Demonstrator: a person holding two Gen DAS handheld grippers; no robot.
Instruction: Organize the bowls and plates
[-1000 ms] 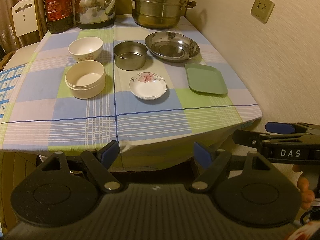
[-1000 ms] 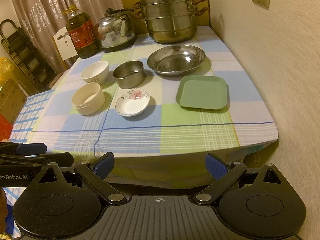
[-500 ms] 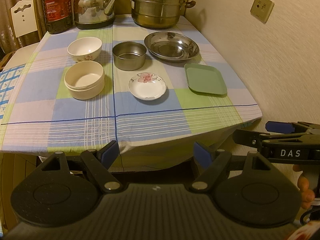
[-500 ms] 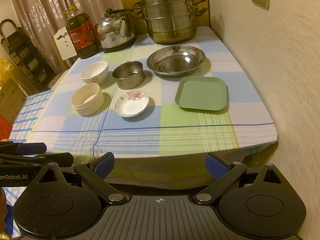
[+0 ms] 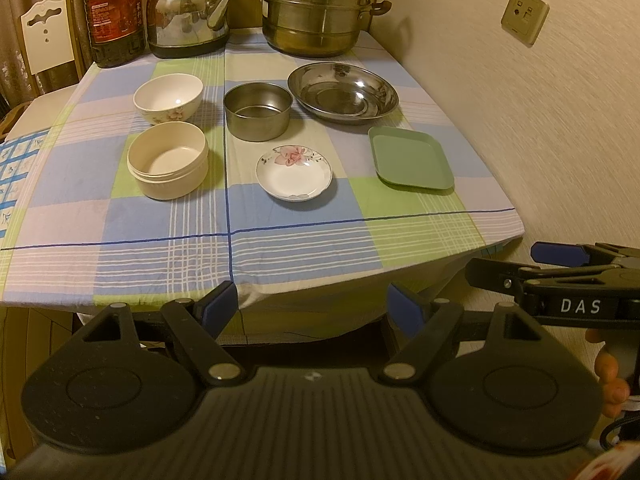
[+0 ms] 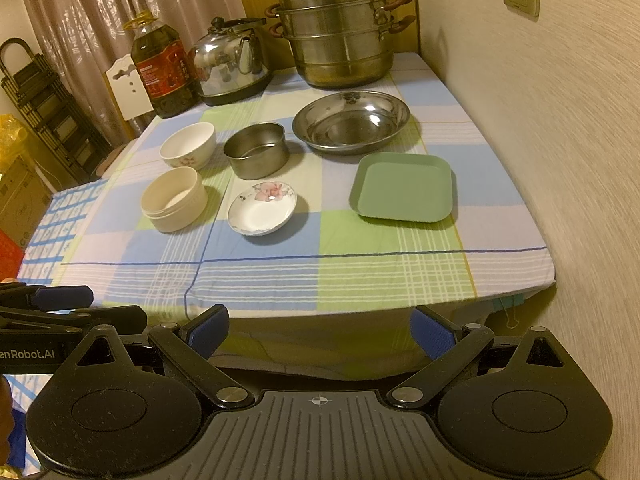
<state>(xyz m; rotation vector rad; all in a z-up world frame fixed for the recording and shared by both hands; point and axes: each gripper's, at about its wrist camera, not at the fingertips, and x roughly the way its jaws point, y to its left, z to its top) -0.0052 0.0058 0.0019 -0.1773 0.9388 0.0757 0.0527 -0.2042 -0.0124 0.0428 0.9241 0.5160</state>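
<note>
Over the last second both cameras have crept slightly toward the table. Left wrist view: left gripper (image 5: 310,306) spread, empty; floral saucer (image 5: 294,172) mid-cloth (thin china, likely slippery; pinch its rim). Right wrist view: right gripper (image 6: 320,332) spread too; green square plate (image 6: 404,187) nearest, light, stiff, graspable by its raised lip.

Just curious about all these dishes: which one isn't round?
The green plate: square with rounded corners, lying nearest the wall. Every other bowl and dish is round.
</note>
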